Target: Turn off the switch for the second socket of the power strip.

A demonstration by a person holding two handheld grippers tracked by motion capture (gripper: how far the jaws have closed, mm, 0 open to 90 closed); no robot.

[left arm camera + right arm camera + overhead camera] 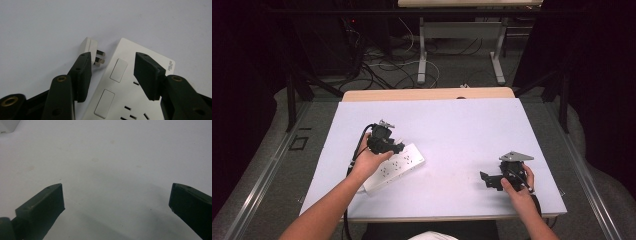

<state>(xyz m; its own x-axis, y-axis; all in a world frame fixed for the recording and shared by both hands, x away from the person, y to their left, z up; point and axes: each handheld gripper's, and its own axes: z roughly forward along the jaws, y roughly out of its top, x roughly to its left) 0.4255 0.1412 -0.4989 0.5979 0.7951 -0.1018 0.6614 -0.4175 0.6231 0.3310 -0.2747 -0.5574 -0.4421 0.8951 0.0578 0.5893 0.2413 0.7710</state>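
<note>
Jaws apart over flat white power strip (pixel 130 95).

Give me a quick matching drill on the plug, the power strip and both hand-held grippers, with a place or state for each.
Things:
1. white plug
2. power strip
3. left hand-held gripper
4. right hand-held gripper

Places or states:
A. jaws wide apart over bare white table, nothing between them
B. lying loose on the table beside the strip's end, prongs showing
C. jaws open above the strip's sockets
D. flat on the table, angled, under the left hand

Pairs: 1-B, 2-D, 3-C, 4-A
</note>
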